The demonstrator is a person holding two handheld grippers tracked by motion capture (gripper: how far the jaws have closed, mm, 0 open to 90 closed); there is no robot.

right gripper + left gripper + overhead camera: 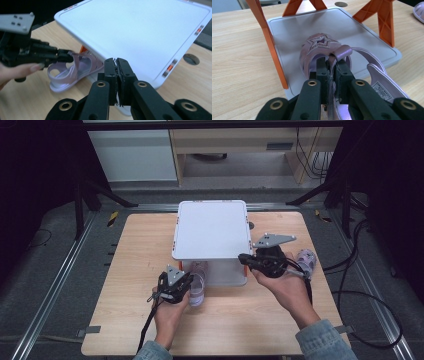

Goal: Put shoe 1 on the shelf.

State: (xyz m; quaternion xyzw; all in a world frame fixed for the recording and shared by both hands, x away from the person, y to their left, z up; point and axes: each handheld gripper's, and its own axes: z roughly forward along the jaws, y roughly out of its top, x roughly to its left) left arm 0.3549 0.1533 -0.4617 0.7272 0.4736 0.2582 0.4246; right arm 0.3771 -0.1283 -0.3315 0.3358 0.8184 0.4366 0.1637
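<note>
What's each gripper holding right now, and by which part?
Left gripper pinches the sandal by its heel strap. Right gripper is shut, holding nothing.

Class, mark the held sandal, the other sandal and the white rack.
held sandal (322, 42), left gripper view, star on the toe strap.
other sandal (306, 258), high view, upper side.
white rack (212, 227), high view, top shelf.

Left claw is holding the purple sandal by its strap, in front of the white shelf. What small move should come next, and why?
Probably push the sandal forward, further onto the lower tray. The left claw pinches its strap, and only the toe lies on the tray, between the orange legs; the heel still hangs over the table.
</note>
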